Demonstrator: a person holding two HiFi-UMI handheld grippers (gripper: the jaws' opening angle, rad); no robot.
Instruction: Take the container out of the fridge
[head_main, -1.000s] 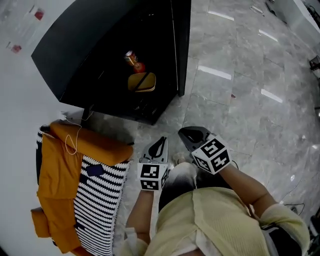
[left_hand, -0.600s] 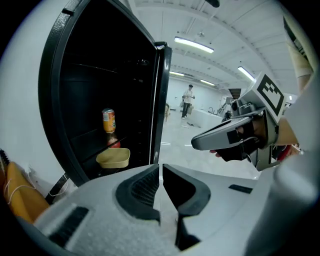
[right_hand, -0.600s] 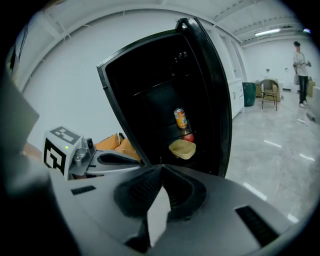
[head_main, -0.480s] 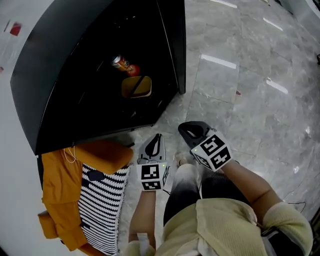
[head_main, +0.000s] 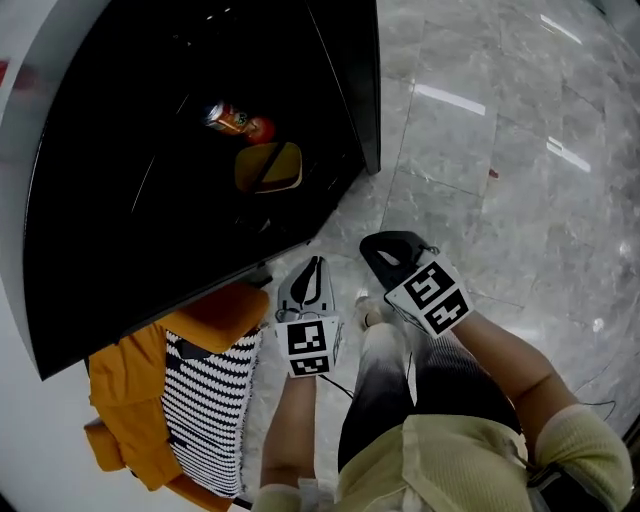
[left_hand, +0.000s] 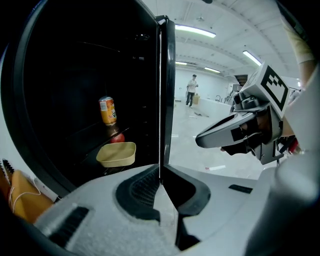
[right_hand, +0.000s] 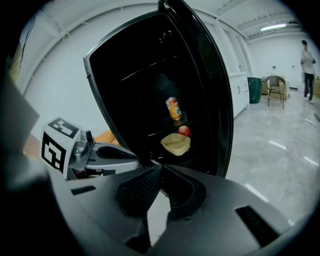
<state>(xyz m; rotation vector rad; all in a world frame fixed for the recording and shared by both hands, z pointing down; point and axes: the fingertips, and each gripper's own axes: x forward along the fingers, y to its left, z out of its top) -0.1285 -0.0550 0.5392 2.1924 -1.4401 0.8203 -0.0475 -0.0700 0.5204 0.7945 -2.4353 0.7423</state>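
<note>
**Container (head_main: 268, 167) inside the open fridge (head_main: 100, 230)**

Head view: it sat on a shelf, well beyond my left gripper (head_main: 316, 264) and right gripper (head_main: 374, 244). Left gripper view: jaws were together, empty. Right gripper view: jaws together too, empty.

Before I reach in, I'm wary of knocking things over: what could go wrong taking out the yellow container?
The apple sits close behind the yellow container, the orange can beyond; a deep reach may knock them. Also, the left gripper and right gripper are shut, and might shove the container.
</note>
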